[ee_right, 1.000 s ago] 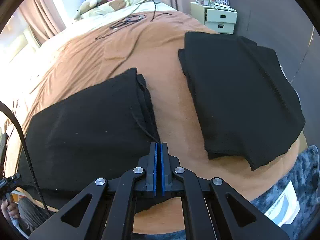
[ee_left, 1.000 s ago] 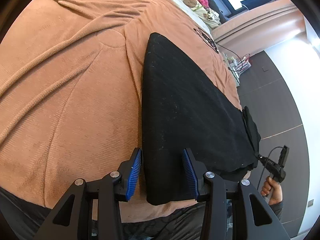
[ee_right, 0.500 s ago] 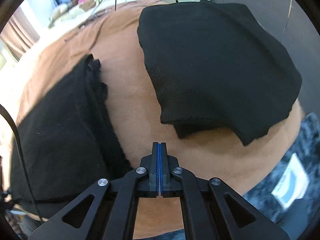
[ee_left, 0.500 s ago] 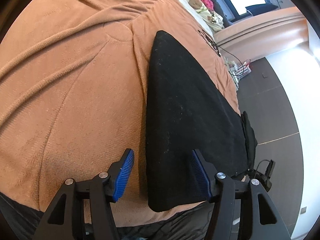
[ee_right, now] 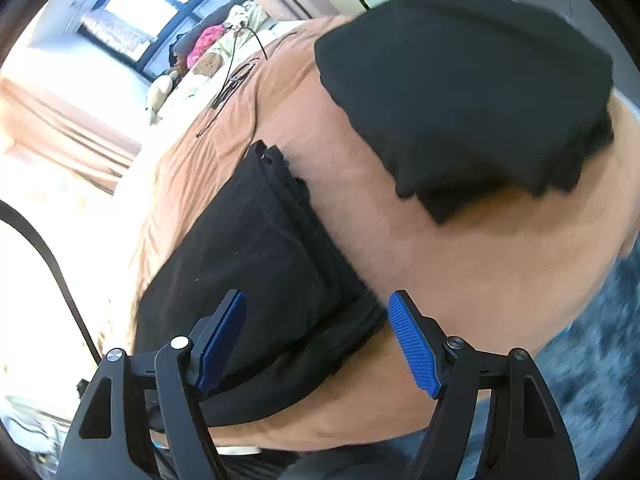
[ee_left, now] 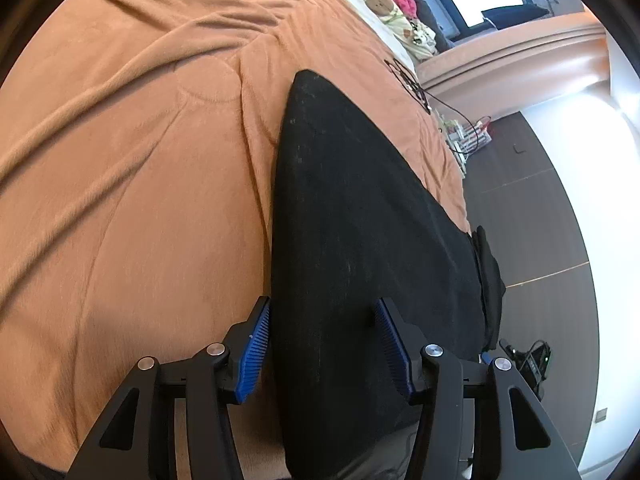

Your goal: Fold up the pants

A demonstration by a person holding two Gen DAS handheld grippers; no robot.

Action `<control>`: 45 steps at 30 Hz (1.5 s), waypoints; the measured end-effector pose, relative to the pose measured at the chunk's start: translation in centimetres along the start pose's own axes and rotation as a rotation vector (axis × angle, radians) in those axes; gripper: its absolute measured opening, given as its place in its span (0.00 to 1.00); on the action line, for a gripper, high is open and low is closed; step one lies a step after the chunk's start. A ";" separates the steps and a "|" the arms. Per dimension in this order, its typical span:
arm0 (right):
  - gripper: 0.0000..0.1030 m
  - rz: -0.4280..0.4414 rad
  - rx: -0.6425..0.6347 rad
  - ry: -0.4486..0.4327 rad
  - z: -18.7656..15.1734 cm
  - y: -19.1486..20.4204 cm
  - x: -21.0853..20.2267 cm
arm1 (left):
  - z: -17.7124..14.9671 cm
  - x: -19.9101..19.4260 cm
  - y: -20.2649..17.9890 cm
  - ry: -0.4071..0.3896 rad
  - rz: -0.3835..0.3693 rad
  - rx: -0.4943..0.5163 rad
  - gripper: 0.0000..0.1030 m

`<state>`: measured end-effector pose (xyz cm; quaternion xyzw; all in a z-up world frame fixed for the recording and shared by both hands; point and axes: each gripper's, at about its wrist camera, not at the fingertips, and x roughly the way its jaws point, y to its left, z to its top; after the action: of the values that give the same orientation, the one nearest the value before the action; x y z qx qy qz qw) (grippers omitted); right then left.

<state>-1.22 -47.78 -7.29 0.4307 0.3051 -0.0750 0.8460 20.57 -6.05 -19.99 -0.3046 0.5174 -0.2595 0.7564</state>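
On the brown bed [ee_left: 140,200] the black pants [ee_left: 360,240] lie flat, near edge toward me. My left tongs [ee_left: 322,346] stand apart, straddling that edge, pinching nothing. My right tongs [ee_right: 316,344] have just been opening; the hem corner lies between them, unpressed. I'd say slide both low, bite every layer, then lift evenly, clear of the other dark garment [ee_right: 460,92].
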 end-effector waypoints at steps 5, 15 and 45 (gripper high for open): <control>0.70 0.079 0.078 0.085 -2.1 -1.4 1.5 | 1.5 0.5 -0.1 0.006 0.000 0.003 0.53; 0.69 0.116 0.115 0.097 -2.7 -2.1 4.4 | 4.2 2.3 -0.4 0.026 0.027 0.015 0.45; 0.12 0.173 0.086 0.008 -8.2 1.7 4.1 | 9.8 -1.9 -4.5 -0.075 0.044 0.140 0.06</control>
<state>-0.95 -39.87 -12.18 0.4916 0.2667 -0.0128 0.8289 28.78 -5.84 -12.78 -0.2491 0.4759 -0.2666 0.8002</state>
